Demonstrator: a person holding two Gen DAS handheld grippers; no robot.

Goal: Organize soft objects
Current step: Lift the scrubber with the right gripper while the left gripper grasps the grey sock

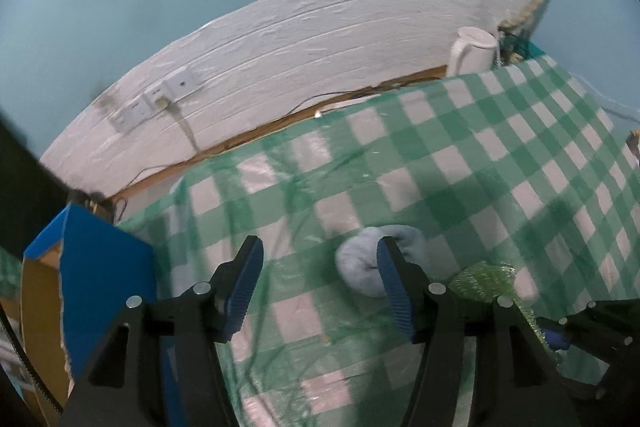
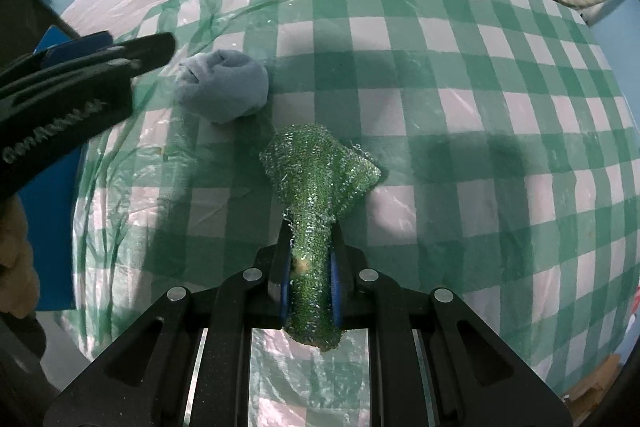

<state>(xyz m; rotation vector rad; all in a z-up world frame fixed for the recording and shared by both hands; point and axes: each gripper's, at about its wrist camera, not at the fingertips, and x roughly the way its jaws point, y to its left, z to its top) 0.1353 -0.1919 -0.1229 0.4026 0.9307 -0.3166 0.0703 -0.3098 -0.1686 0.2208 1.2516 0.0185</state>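
At about nine o'clock in the left wrist view stands a blue cardboard box [image 1: 100, 275], open-topped with a brown inner wall, at the left edge of the green-checked tablecloth [image 1: 500, 155]; it looks like the likely place for the soft things, though its inside is hidden.

Next along, the left gripper [image 1: 318, 263] is spread with nothing between its fingers. The pale blue rolled sock [image 1: 356, 263] lies on the cloth at roughly four o'clock from the view's middle, partly behind the right-hand finger and outside the gap, so it is near but not straddled.

Further right, the right gripper [image 2: 310, 291] is pressed together on the sparkly green scrubbing cloth [image 2: 320, 179], whose narrow end is pinched between the blue pads while the wide end fans out toward twelve o'clock, just above or brushing the cloth; which, the right wrist view cannot settle. The sock sits at about ten o'clock from it, close but apart.

As a judgement, the task is at an early stage: one item is gripped but not stowed, the sock is untouched, and both remain to be placed.
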